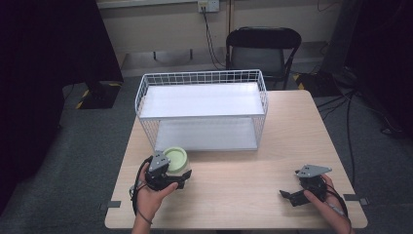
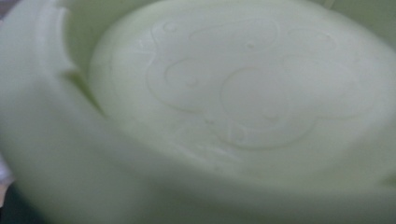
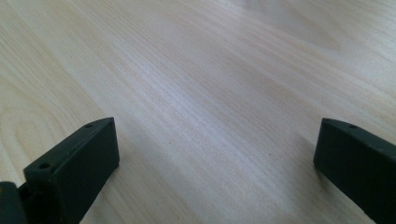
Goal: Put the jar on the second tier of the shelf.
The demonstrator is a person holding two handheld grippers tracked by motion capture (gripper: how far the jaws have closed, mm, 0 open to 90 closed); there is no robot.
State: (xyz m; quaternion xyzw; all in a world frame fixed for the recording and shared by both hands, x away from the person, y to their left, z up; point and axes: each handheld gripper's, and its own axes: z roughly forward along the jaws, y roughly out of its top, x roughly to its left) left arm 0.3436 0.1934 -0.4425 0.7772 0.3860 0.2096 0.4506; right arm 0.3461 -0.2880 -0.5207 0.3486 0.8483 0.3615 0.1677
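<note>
Pale green bowl (image 1: 176,158) on the light wooden table (image 1: 243,190), just in front of the lower shelf of the white wire rack (image 1: 202,109), near its left end. Left gripper (image 1: 178,176) right up against the bowl's near side, held in the person's left hand (image 1: 155,195); from its own camera, the bowl's inside (image 2: 233,88) at very close range, blurred, a faint embossed outline on the bottom. Jaws out of sight there and too small to judge from above, so grip on the bowl impossible to tell. Right gripper (image 1: 291,197) well apart, low over bare tabletop near the right front corner, jaws spread wide with nothing between them, wood grain (image 3: 210,116) in the gap.
</note>
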